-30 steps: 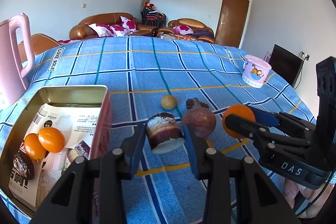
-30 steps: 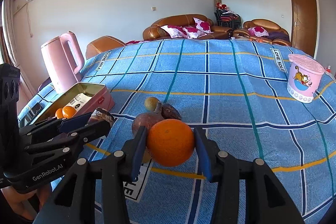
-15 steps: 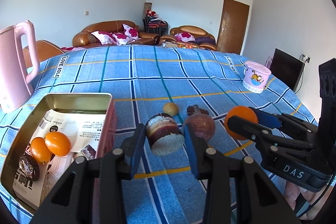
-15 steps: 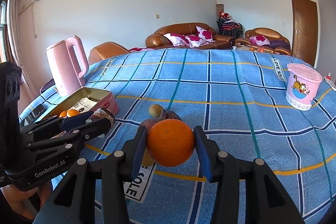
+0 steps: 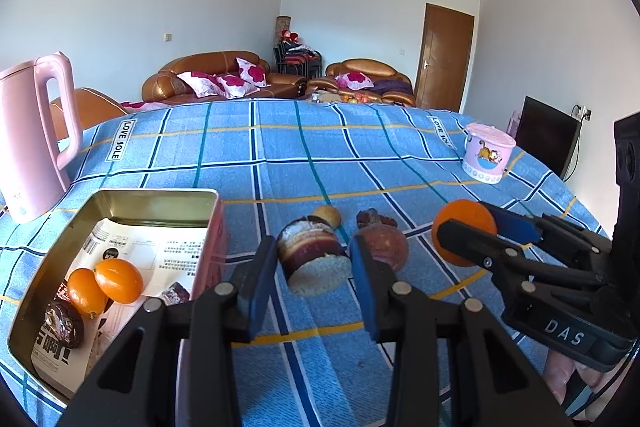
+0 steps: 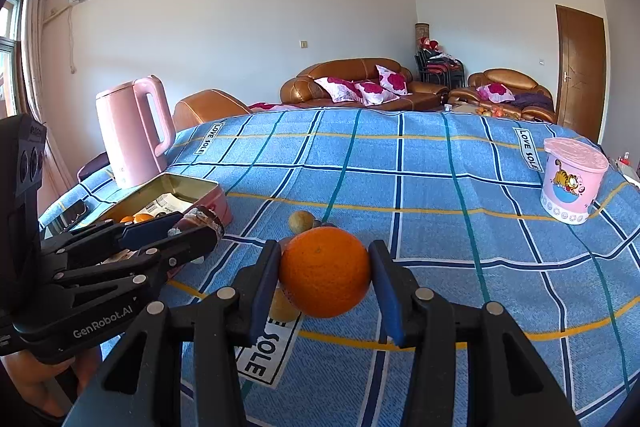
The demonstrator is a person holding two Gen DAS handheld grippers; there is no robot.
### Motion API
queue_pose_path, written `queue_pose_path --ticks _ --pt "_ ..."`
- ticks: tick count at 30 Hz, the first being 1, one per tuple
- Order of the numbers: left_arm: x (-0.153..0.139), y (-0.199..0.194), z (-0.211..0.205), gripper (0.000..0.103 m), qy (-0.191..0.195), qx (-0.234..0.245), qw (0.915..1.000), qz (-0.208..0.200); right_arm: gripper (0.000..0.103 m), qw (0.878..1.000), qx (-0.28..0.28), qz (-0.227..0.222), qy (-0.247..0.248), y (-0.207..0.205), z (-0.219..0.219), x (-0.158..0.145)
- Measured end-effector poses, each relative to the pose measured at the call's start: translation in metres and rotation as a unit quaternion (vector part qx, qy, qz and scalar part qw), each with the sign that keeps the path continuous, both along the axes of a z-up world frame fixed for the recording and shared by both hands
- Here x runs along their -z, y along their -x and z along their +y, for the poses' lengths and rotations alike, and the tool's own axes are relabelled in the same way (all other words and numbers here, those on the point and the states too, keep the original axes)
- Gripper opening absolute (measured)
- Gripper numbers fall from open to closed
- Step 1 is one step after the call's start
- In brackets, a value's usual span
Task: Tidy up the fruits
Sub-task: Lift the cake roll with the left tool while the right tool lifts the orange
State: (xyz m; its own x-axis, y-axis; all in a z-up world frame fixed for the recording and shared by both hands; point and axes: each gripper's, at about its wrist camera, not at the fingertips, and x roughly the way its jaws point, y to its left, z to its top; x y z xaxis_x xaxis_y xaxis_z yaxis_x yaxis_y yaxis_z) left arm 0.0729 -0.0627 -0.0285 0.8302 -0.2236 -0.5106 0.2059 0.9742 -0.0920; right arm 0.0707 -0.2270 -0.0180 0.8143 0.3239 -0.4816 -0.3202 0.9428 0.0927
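My left gripper (image 5: 314, 267) is shut on a dark purple cut fruit (image 5: 312, 261) with a pale cut face, held above the cloth right of the pink tin (image 5: 208, 251). The tin holds two small orange fruits (image 5: 106, 285) and a dark date (image 5: 64, 321) on paper. My right gripper (image 6: 325, 281) is shut on an orange (image 6: 324, 273), also held above the cloth; it shows in the left wrist view (image 5: 466, 231). On the cloth lie a brown round fruit (image 5: 384, 247), a small yellow-green fruit (image 5: 328, 215) and a dark dried piece (image 5: 374, 218).
A pink kettle (image 5: 30, 135) stands at the far left behind the tin. A pink cartoon tub (image 5: 486, 157) stands at the right of the blue checked tablecloth (image 5: 320, 155). Sofas and a door lie beyond the table.
Both grippers have risen and pulled back a little with their fruits held; the view now shows more of the room. The fruits on the cloth have not moved.
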Motion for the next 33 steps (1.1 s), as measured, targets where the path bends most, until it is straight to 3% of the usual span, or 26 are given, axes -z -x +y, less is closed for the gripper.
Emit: queue_pose_path --ticks 33 --pt "-0.011 0.022 0.000 0.039 -0.015 -0.020 0.9972 -0.070 0.048 0.997 0.004 -0.071 0.005 0.025 0.000 -0.010"
